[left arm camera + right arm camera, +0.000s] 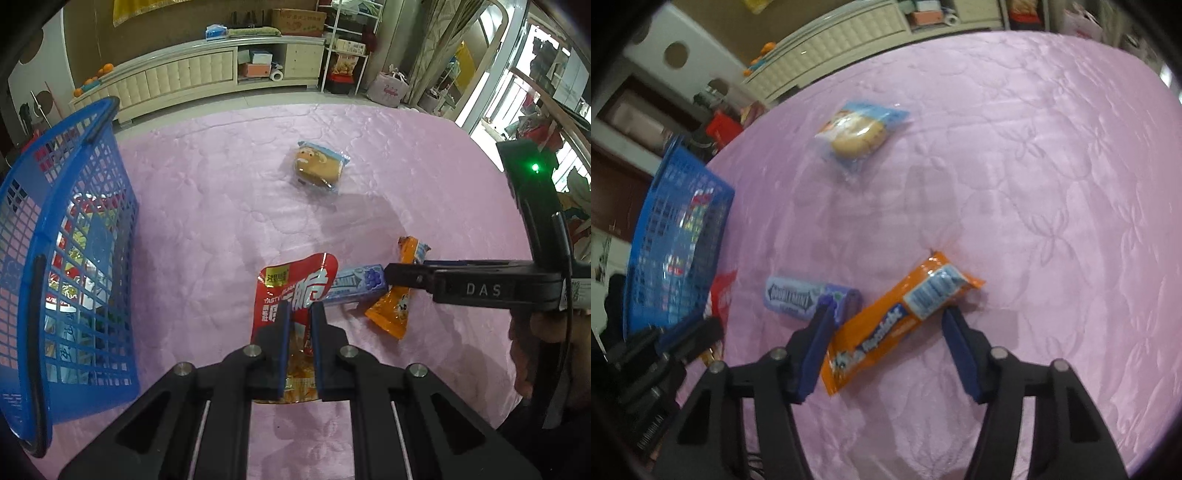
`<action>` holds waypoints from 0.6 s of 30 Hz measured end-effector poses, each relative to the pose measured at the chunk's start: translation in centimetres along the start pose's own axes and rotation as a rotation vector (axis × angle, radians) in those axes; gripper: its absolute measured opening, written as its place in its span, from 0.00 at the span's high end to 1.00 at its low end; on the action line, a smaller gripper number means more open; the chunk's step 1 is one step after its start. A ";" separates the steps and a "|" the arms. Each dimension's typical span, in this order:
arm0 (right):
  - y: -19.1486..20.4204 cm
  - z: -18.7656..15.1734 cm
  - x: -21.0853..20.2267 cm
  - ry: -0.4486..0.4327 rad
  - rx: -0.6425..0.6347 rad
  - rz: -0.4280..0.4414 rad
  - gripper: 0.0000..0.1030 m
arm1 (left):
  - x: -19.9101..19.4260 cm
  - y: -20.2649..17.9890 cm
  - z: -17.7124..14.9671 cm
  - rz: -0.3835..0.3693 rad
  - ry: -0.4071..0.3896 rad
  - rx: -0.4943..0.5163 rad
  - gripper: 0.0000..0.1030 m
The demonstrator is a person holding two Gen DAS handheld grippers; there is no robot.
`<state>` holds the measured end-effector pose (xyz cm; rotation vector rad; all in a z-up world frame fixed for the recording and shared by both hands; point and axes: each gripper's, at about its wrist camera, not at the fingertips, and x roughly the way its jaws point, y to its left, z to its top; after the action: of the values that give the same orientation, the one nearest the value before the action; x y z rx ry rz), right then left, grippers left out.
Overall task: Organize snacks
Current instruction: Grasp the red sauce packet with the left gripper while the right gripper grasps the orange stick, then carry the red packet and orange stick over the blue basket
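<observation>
Snacks on pink cloth (221, 206): left wrist view, red packet (295, 295) pinched in left gripper (300, 317) beside blue basket (74, 258); right wrist view, orange wrapper (897, 317) between spread, untouching fingers of right gripper (886, 321), gum pack (801, 295) adjacent.

Red snack pouch (291, 295), gum pack (801, 297) and orange bar (905, 317) lie near the blue basket (74, 258).

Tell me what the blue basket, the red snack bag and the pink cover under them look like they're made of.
Blue basket: rigid moulded plastic, judging by its open grid walls and a slight sheen. Red snack bag: thin glossy plastic or foil film; it crinkles and catches glare. Pink cover: probably satiny quilted fabric, with stitched flower patterns and a soft shine.
</observation>
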<state>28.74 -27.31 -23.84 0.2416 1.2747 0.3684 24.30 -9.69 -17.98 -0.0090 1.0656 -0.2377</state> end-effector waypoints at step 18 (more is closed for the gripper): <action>5.2 -2.6 -4.0 -0.088 -0.109 0.002 0.84 | -4.2 0.7 -2.1 -0.090 -0.061 -0.019 0.91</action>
<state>24.58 -24.26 -19.06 0.1645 1.1639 0.4231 20.71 -7.97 -15.46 -0.0809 1.0077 -0.3069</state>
